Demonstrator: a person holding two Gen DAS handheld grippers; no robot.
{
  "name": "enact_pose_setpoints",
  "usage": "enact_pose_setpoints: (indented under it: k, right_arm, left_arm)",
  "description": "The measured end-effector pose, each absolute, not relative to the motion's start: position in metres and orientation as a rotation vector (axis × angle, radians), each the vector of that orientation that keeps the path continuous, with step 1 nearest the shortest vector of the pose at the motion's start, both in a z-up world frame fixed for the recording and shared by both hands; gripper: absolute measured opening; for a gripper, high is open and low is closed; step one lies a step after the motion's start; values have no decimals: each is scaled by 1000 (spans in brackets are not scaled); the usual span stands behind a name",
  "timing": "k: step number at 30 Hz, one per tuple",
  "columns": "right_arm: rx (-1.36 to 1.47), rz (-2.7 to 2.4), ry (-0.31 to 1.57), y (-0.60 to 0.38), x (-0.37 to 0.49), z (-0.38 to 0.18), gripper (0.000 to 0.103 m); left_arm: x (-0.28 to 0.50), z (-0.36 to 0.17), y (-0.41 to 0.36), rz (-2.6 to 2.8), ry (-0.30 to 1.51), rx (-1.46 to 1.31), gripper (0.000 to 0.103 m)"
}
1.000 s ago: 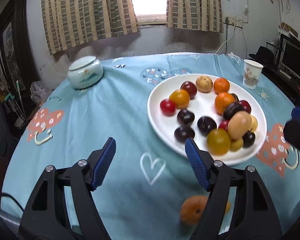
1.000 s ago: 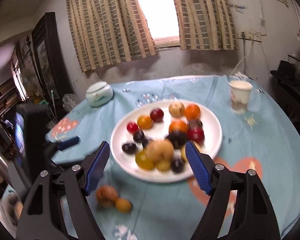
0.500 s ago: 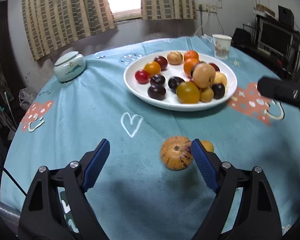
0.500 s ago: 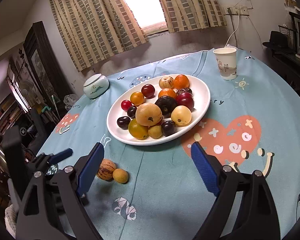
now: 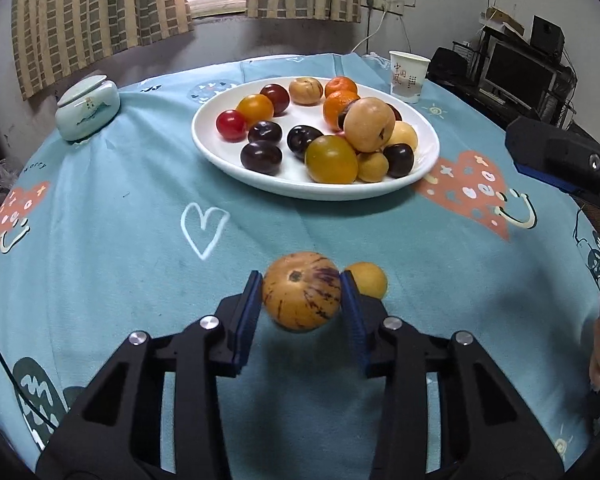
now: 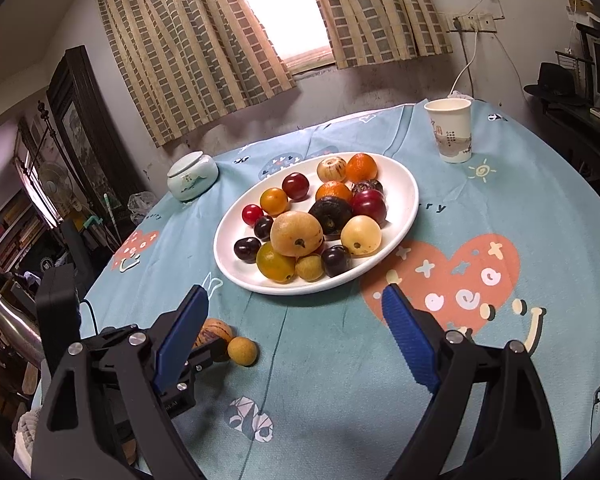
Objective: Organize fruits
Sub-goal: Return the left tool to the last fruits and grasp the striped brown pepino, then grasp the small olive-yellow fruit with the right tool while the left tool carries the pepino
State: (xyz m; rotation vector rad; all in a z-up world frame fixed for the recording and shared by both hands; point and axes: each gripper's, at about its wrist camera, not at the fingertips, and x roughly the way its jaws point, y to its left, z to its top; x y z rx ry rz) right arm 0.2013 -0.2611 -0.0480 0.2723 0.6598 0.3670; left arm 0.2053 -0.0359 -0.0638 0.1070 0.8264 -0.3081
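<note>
paper cup bears red chinese characters — tablecloth reads "rry".

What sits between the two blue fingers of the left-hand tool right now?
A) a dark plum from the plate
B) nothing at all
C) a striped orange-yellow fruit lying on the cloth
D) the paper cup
C: in the left wrist view the blue fingers press both sides of the striped orange-yellow fruit on the tablecloth, off the plate.

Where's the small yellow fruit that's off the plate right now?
In the left wrist view the small yellow fruit sits on the tablecloth, just right of the striped fruit between the left gripper's jaws, nearer the camera than the plate.
</note>
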Motion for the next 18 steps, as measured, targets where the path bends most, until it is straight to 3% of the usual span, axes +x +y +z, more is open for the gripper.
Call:
enact_pose_setpoints:
  k: [13, 18]
  right_arm:
    - [45, 453, 804, -198, 206, -83, 87]
    - [-43, 488, 847, -167, 208, -98, 63]
  left_arm:
    - [222, -53, 18, -25, 833, 8, 39]
    - [227, -55, 31, 5, 852, -23, 39]
